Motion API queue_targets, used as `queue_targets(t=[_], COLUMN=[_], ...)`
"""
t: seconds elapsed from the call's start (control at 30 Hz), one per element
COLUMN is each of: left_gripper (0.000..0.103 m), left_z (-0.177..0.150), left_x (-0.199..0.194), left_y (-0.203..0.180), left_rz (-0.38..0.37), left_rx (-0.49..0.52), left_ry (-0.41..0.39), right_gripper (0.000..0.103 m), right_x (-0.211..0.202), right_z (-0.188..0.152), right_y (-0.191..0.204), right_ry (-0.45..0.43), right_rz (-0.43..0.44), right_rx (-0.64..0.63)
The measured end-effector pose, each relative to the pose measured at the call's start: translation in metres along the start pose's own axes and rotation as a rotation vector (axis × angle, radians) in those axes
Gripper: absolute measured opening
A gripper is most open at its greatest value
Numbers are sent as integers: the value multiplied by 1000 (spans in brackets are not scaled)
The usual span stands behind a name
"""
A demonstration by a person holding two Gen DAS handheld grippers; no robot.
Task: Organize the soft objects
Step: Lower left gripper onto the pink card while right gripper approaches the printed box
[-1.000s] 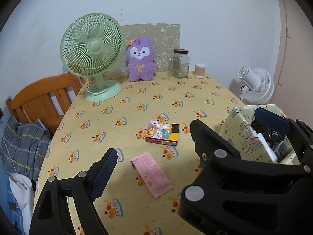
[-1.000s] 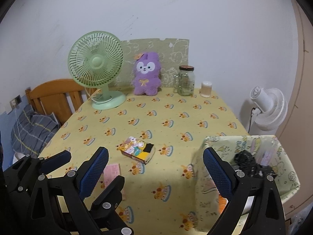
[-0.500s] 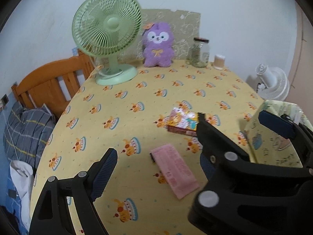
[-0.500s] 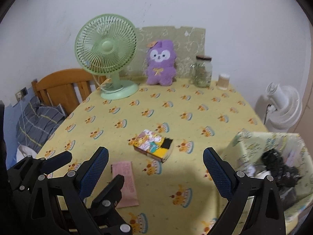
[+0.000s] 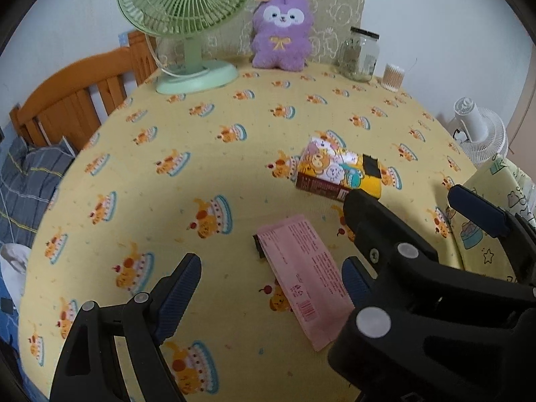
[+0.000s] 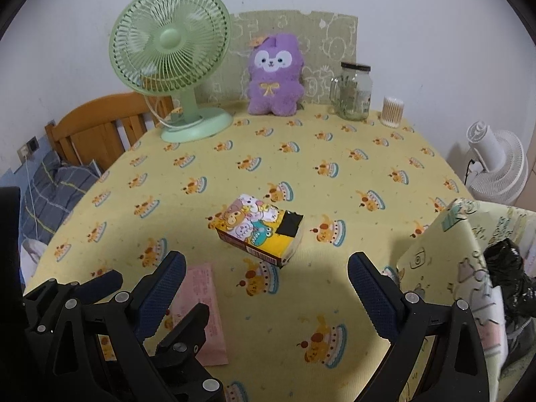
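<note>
Task barely begun, both of my hand-held grippers empty.
Left hand-held gripper (image 5: 271, 288) and right hand-held gripper (image 6: 266, 288) gape wide; pink packet (image 5: 301, 278) lies between my left jaws, tissue pack (image 6: 259, 229) just ahead of my right on the desk (image 6: 351, 194). Fabric bin (image 6: 445, 254) to my right holds black stuff, unclear.

We see open tablecloth (image 6: 301, 174) mid-table — fan (image 6: 171, 67), plush (image 6: 274, 77), jar (image 6: 355, 90) line the back, fabric bin (image 6: 469, 268) blocks right.
</note>
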State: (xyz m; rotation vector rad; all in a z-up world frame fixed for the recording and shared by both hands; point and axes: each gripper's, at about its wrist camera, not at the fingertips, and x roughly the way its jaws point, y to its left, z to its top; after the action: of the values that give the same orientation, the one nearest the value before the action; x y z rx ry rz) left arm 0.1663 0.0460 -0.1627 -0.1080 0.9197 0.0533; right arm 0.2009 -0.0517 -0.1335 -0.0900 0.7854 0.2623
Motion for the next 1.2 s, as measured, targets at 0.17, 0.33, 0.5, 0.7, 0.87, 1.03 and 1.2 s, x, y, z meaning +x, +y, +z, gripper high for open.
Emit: queue_targets(t=[0.17, 0.33, 0.5, 0.7, 0.87, 1.03, 1.2], left_gripper=[84, 82, 79, 65, 54, 48, 37], left_z=[1, 3, 5, 5, 5, 8, 14], left_x=[10, 17, 21, 22, 21, 20, 16], left_y=[-2, -5, -11, -13, -14, -12, -8], left_rz=[-5, 4, 44, 73, 63, 42, 45], left_rx=[-8, -32, -27, -24, -14, 2, 23], left_ry=[23, 28, 22, -3, -10, 1, -9], right_gripper=[99, 99, 99, 99, 99, 99, 99], right_x=[9, 18, 27, 35, 37, 36, 34], right_z=[-1, -1, -3, -5, -7, -4, 2], right_y=[-4, -13, -21, -22, -23, -21, -15], right_ry=[4, 23, 54, 81, 93, 83, 59], right_rz=[-19, -19, -21, -33, -26, -23, -25], right_rx=[10, 54, 90, 93, 99, 99, 97])
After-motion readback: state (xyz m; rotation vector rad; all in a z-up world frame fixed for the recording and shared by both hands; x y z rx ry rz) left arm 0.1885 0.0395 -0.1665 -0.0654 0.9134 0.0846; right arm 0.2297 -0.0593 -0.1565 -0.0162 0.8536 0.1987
